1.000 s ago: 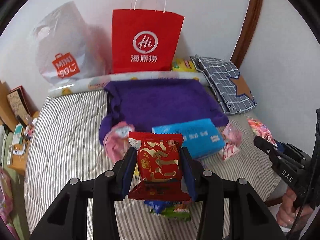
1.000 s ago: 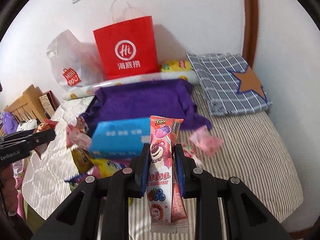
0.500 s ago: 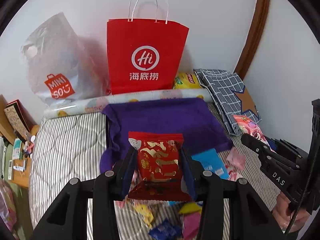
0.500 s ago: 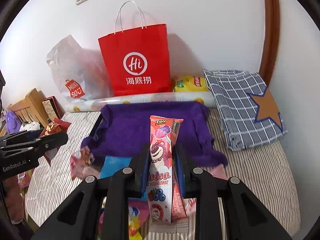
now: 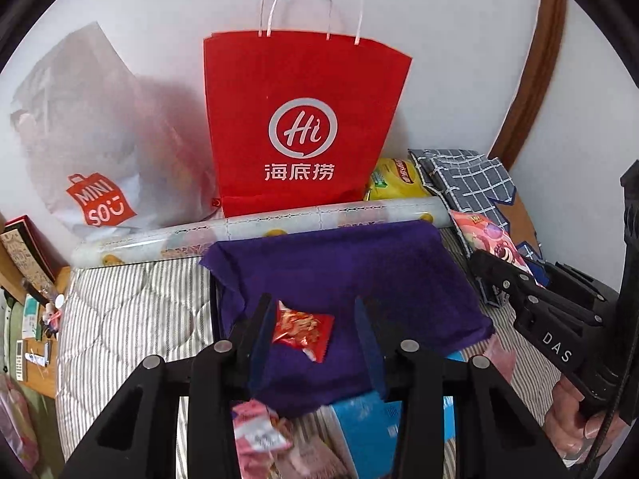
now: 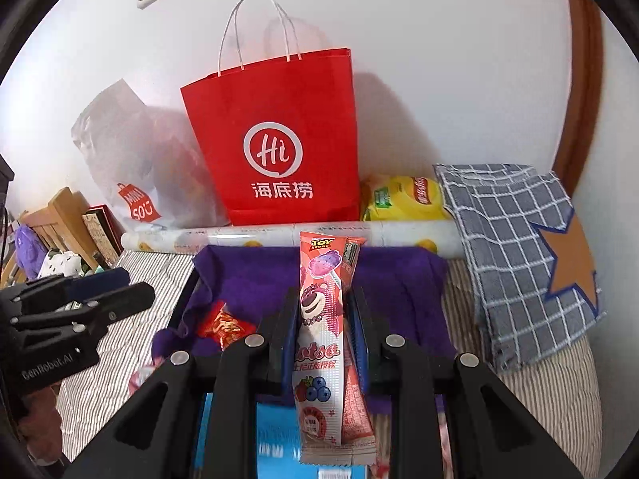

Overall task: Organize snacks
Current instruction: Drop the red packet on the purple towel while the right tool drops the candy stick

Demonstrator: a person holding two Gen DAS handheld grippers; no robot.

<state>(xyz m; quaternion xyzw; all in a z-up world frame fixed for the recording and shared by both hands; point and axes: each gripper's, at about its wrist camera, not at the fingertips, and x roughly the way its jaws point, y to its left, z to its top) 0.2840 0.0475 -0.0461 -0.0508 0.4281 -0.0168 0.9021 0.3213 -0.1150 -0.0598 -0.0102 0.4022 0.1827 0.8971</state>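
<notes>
Released since the earlier frame, red snack packet (image 5: 302, 330) now lies on purple cloth (image 5: 359, 271), between left gripper's (image 5: 315, 339) parted jaws. Right gripper (image 6: 323, 331) clenches upright pink lollipop packet (image 6: 321, 327), cloth directly ahead.

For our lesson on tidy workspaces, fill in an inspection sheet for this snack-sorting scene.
Surface: striped bed, with a purple cloth spread on it.
Job's things: red snack packet lying on the cloth; pink lollipop packet held upright.
Clutter: blue pack and pink wrappers at the near edge.
Grippers: left gripper open above the red packet; right gripper shut on the lollipop packet.
Cables: thin black cable beside the right handle.
Surroundings: red paper bag, white plastic bag, checked cloth by the wall.
</notes>
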